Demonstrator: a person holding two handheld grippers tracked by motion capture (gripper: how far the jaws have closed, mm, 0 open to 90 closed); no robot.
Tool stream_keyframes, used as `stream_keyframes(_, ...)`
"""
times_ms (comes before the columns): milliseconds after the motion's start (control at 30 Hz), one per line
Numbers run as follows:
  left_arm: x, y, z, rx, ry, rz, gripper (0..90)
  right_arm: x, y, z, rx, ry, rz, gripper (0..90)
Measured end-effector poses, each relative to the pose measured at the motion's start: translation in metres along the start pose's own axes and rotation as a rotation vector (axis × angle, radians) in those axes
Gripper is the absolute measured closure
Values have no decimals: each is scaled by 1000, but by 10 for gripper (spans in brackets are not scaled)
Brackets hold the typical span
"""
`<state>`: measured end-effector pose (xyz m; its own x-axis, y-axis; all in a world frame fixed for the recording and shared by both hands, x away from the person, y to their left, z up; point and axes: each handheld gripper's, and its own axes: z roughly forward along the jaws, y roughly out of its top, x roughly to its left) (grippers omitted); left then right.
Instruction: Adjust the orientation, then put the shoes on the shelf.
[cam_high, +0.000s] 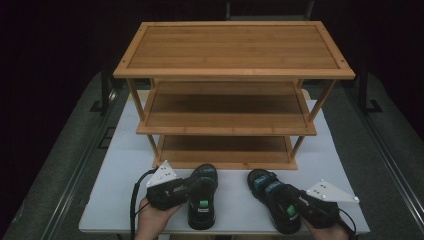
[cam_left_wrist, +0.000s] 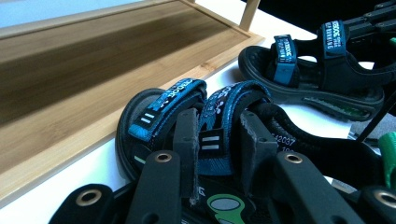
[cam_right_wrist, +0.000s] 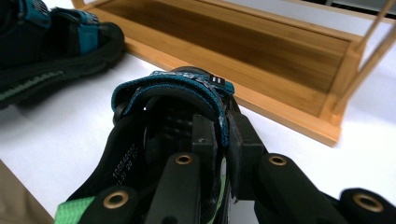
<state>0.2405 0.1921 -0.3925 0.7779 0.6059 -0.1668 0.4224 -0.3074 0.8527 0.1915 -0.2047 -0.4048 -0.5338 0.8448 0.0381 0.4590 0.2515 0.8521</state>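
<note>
Gripping a strap each, the left gripper (cam_high: 187, 189) clamps the left sandal (cam_high: 202, 196) and the right gripper (cam_high: 295, 202) the right sandal (cam_high: 274, 199), both near the rack (cam_high: 234, 75); hands hide the heels, cut off at the frame's near edge.

- Left sandal (cam_high: 202, 195): black, teal straps, upright on the bench, toe towards the rack.
- Right sandal (cam_high: 272, 197): matching, near it, angled slightly leftward.
</note>
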Motion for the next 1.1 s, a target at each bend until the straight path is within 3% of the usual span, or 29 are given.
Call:
stream_keyframes(433,-3,5,-5,-24,-4,13,712,14,10,1,-36,40,5,823)
stream_keyframes(1100,-3,14,0,-50,-8,40,713,19,20,3,-64,28,9,822)
